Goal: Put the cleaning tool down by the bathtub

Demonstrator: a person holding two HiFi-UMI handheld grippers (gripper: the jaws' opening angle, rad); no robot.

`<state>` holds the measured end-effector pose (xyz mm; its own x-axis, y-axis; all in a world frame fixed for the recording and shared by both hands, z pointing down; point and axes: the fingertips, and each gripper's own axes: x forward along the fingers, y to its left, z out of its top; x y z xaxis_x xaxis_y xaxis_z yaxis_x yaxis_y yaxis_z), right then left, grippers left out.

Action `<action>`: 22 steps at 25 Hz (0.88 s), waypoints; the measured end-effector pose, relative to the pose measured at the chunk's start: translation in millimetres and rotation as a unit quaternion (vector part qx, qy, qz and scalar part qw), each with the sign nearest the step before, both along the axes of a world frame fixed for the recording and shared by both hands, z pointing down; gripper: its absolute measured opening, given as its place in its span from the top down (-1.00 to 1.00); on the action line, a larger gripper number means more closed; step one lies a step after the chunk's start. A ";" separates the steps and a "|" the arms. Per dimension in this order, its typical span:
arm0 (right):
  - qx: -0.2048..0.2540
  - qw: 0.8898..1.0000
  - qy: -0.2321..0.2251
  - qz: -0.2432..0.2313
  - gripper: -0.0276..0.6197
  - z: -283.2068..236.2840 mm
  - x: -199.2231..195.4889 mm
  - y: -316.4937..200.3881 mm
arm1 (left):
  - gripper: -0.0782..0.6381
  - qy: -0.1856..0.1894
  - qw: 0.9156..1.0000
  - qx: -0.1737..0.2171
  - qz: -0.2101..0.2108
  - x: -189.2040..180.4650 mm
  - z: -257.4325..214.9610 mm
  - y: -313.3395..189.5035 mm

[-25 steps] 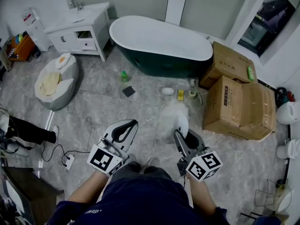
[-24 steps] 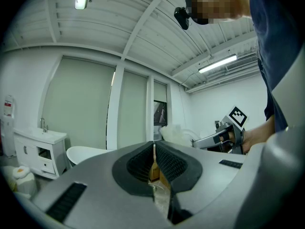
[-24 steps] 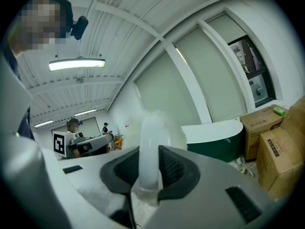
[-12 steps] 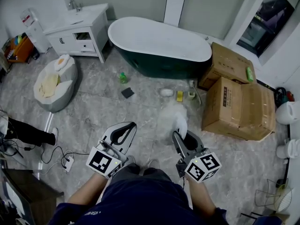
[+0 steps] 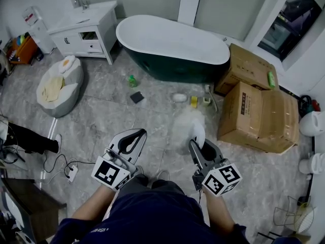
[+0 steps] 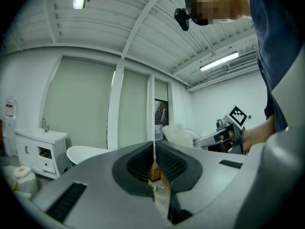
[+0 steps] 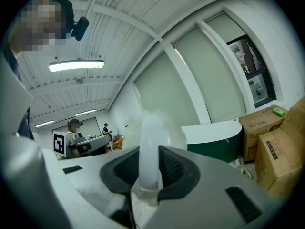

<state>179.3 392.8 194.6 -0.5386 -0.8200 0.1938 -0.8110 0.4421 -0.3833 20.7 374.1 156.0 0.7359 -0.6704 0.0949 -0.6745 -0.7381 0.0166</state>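
Observation:
My right gripper (image 5: 199,142) is shut on the white handle of a fluffy white cleaning tool (image 5: 190,128), held above the marble floor a couple of steps short of the bathtub (image 5: 172,43). In the right gripper view the handle (image 7: 151,142) stands upright between the pads (image 7: 172,167), with the white and dark green tub (image 7: 217,136) beyond. My left gripper (image 5: 133,139) hovers beside it, shut with nothing in it. The left gripper view has its pads (image 6: 167,161) touching, the tub (image 6: 88,152) low at left, and the right gripper (image 6: 223,136) at right.
Cardboard boxes (image 5: 256,111) are stacked right of the tub. A white vanity cabinet (image 5: 84,27) and a beanbag (image 5: 57,87) sit at left. A green bottle (image 5: 132,80), a dark sponge (image 5: 136,97) and small items (image 5: 195,101) lie before the tub. A power strip (image 5: 68,173) trails cables.
Both grippers hold the same pose and grip. The room has slid slightly up and left in the head view, nothing else differs.

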 end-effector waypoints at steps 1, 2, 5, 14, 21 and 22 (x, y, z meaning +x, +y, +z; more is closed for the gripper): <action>0.001 1.000 0.000 -0.003 0.63 0.3 2.4 -0.6 | 0.69 -0.001 1.000 0.000 -0.002 1.9 0.3 -0.3; 0.000 1.000 0.001 -0.004 0.63 1.1 4.9 -1.3 | 0.68 -0.002 1.000 0.000 -0.005 3.7 0.8 -0.8; -0.002 1.000 0.001 -0.007 0.63 3.9 14.1 -5.6 | 0.69 -0.004 1.000 0.000 -0.009 11.0 2.4 -4.6; 0.001 1.000 0.002 -0.008 0.63 5.9 31.3 -30.3 | 0.69 -0.005 1.000 -0.005 -0.013 26.8 6.8 -26.9; -0.001 1.000 0.004 -0.006 0.63 11.7 37.5 -57.2 | 0.69 0.000 1.000 -0.005 -0.019 27.1 11.9 -55.2; -0.001 1.000 0.005 -0.006 0.63 12.9 37.3 -61.8 | 0.69 0.000 1.000 -0.005 -0.020 26.4 13.4 -59.9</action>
